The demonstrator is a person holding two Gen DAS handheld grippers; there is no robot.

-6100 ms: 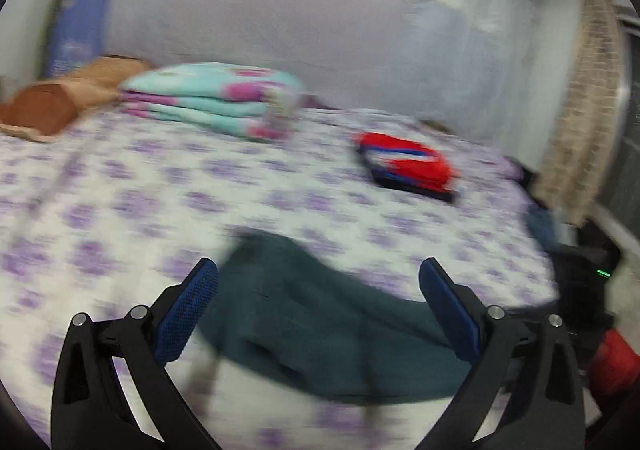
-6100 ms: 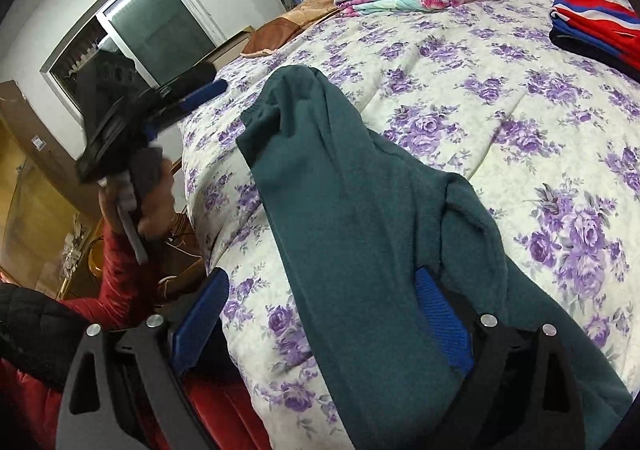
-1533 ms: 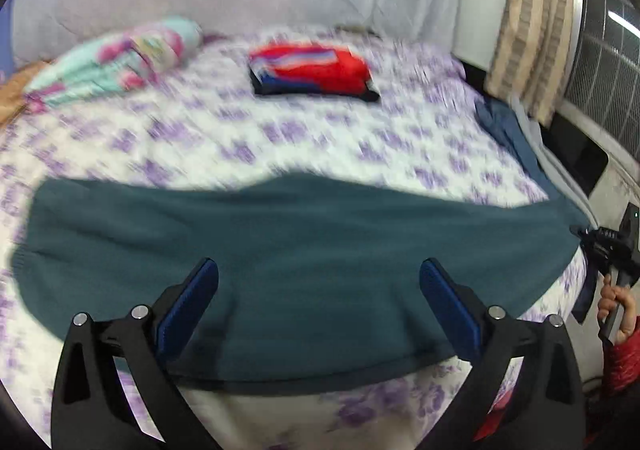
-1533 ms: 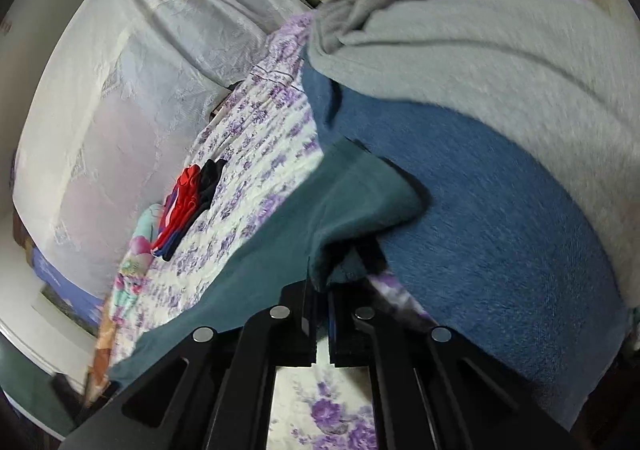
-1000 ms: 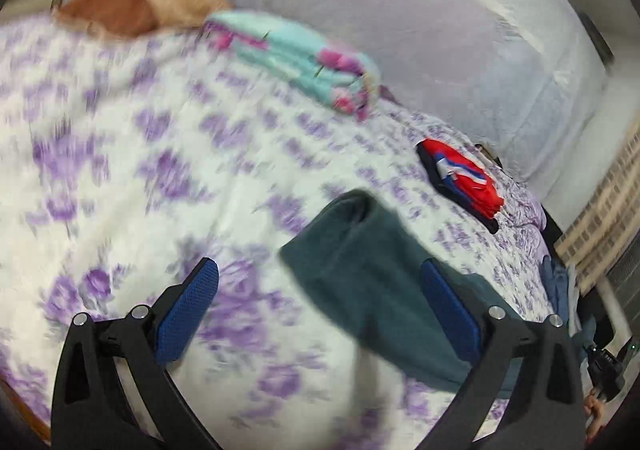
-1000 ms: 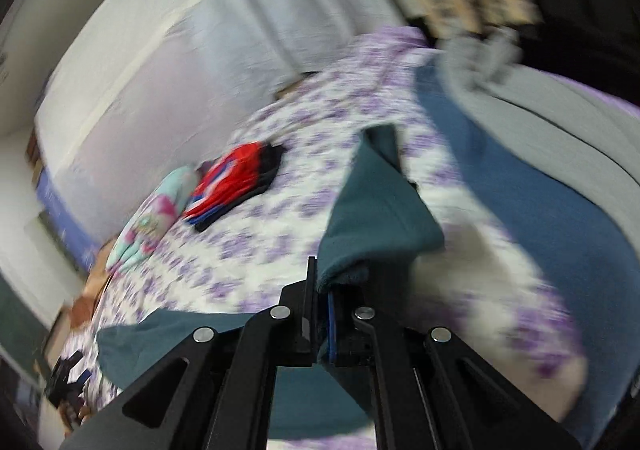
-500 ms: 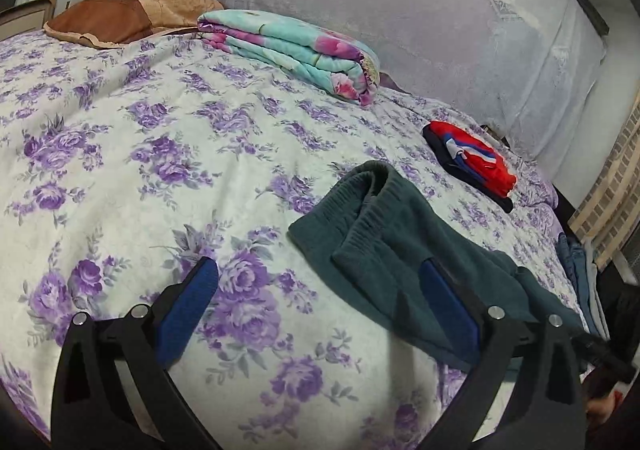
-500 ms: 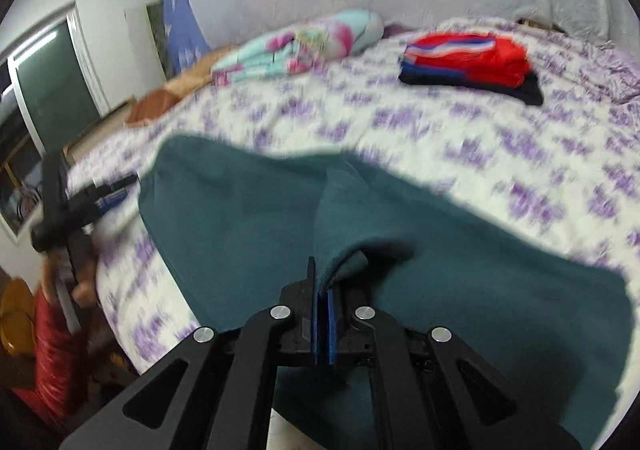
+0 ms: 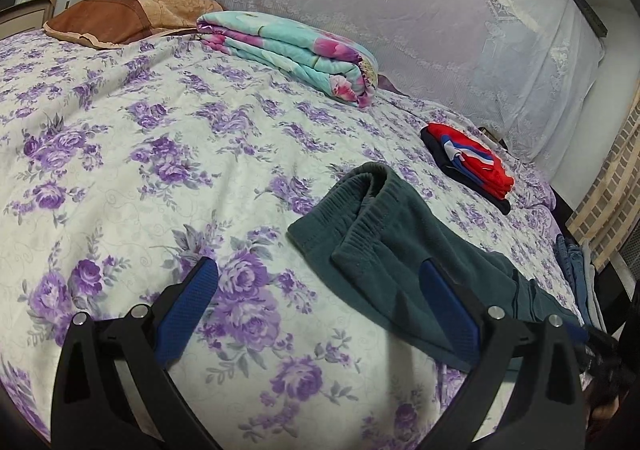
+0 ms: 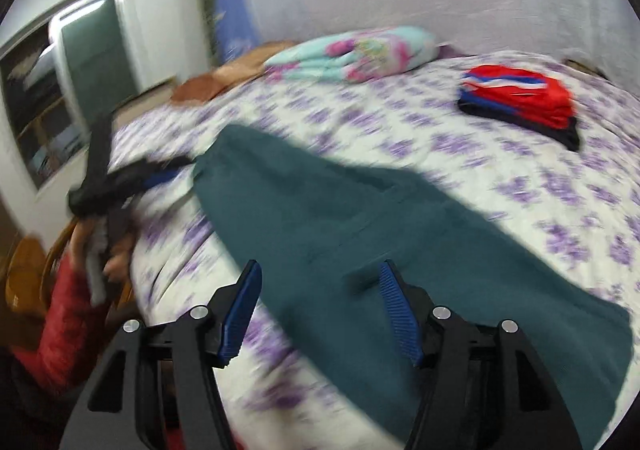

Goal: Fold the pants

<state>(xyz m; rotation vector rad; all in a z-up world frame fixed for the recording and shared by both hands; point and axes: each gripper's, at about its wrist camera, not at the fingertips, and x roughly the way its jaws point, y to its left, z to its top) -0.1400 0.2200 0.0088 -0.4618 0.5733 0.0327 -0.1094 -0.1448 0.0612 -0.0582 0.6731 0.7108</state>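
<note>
This is looking like a home bedroom. A bed (image 9: pixel 120 154) is taking up most of both views, wearing a white cover printed with purple flowers. A folded floral quilt (image 9: pixel 288 50) and a brown pillow (image 9: pixel 120 20) are lying at its far side, with a small stack of folded red and blue clothes (image 9: pixel 468 162) sitting nearby. A lace curtain (image 9: pixel 400 2) is hanging behind the bed, and a window (image 10: pixel 52 90) is showing in the wall beside it.
</note>
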